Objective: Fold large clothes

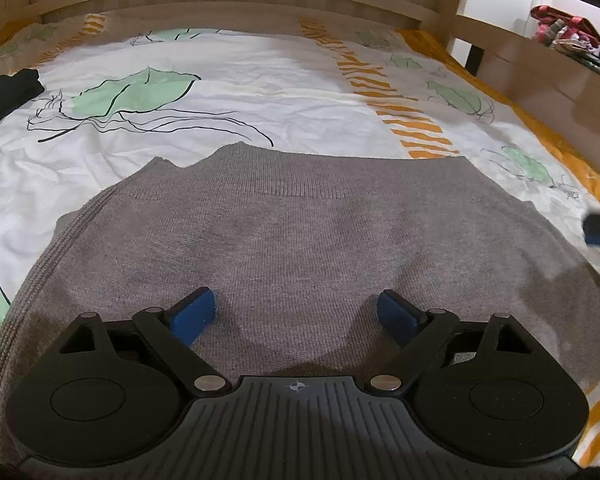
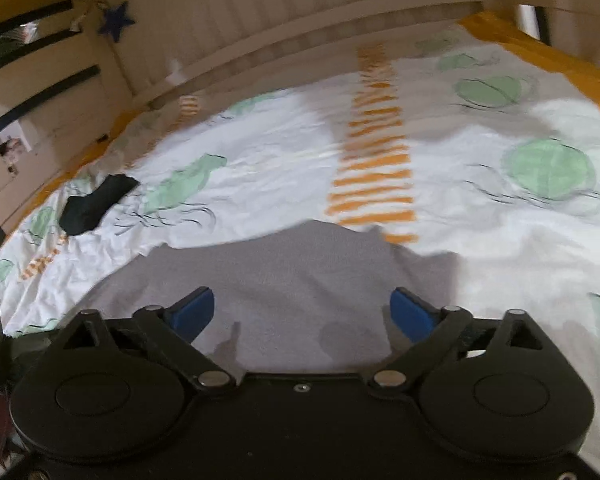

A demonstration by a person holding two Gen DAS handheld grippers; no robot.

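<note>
Grey sweater (image 1: 300,248) is spread flat on the bedsheet (image 1: 260,92), directly beneath and ahead of the left gripper (image 1: 298,314) and right gripper (image 2: 302,312); both are held wide open, nothing gripped

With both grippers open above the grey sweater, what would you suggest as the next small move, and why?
Probably lower the left gripper onto the grey sweater and pinch its near edge. The sweater lies flat on the patterned duvet and looks already folded in, its ribbed band on top. The jaws of both the left gripper and the right gripper stand wide apart, holding nothing, so a fresh grasp seems needed before any further fold.
</note>
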